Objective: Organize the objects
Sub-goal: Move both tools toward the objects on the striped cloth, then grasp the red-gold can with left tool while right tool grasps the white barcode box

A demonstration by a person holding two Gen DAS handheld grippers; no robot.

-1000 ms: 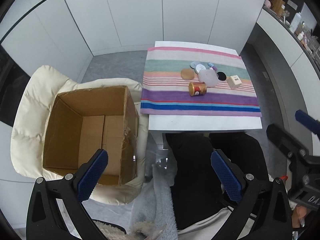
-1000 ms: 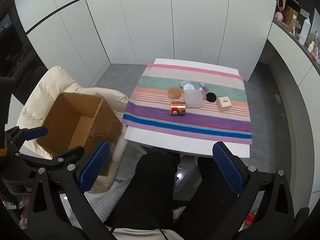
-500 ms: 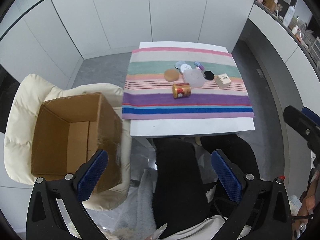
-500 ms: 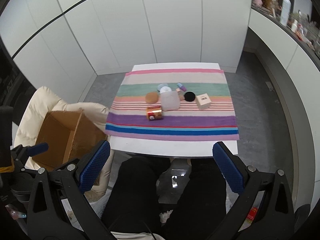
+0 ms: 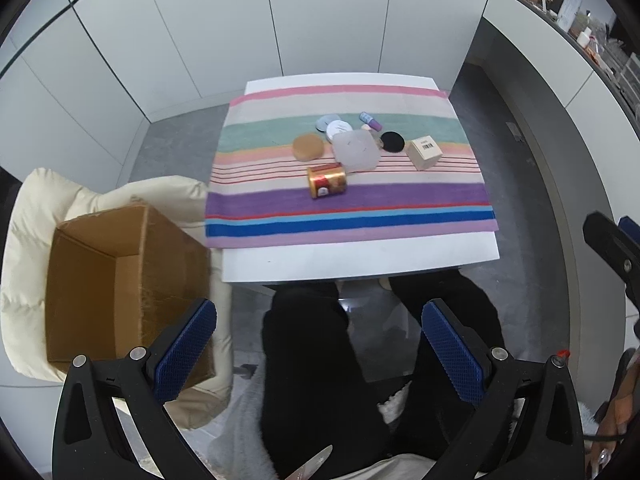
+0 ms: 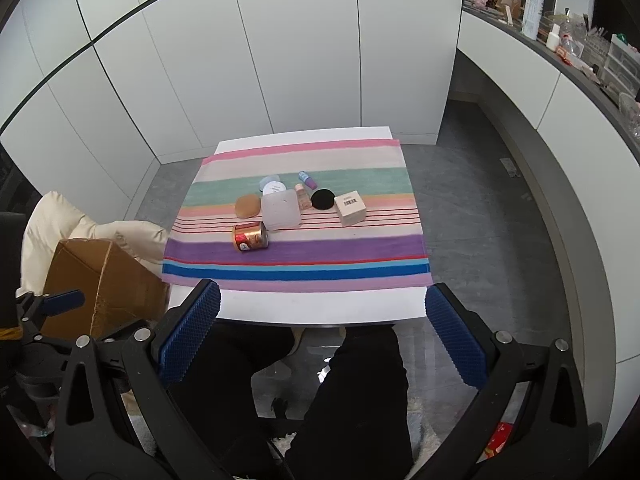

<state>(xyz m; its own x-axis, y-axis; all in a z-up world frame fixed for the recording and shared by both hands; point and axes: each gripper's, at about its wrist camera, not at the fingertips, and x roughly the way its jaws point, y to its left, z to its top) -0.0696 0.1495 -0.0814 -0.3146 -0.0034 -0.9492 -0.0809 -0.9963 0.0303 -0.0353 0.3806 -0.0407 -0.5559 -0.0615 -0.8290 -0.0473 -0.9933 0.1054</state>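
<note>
White cabinet fronts ring a white worktop [image 6: 320,310] laid with one striped cloth [image 6: 298,252]. On the cloth lie one gold can [image 6: 250,236] on its side, and just behind it one frosted square lid [image 6: 281,211], one tan disc [image 6: 248,205], one black disc [image 6: 323,199] and one barcoded box [image 6: 350,209]. One open cardboard box [image 5: 116,288] sits left of the can, on a cream chair [image 5: 36,204]. The left gripper [image 5: 320,346] and right gripper [image 6: 322,334] hover empty, fingers apart.

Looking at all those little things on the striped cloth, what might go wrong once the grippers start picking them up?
The gold can lies on its side, so it may roll away when nudged. The frosted square container sits tight against the tan round puff and small bottle; grabbing one could knock its neighbours. The cardboard box rests on a soft cushioned chair and might tip.
</note>
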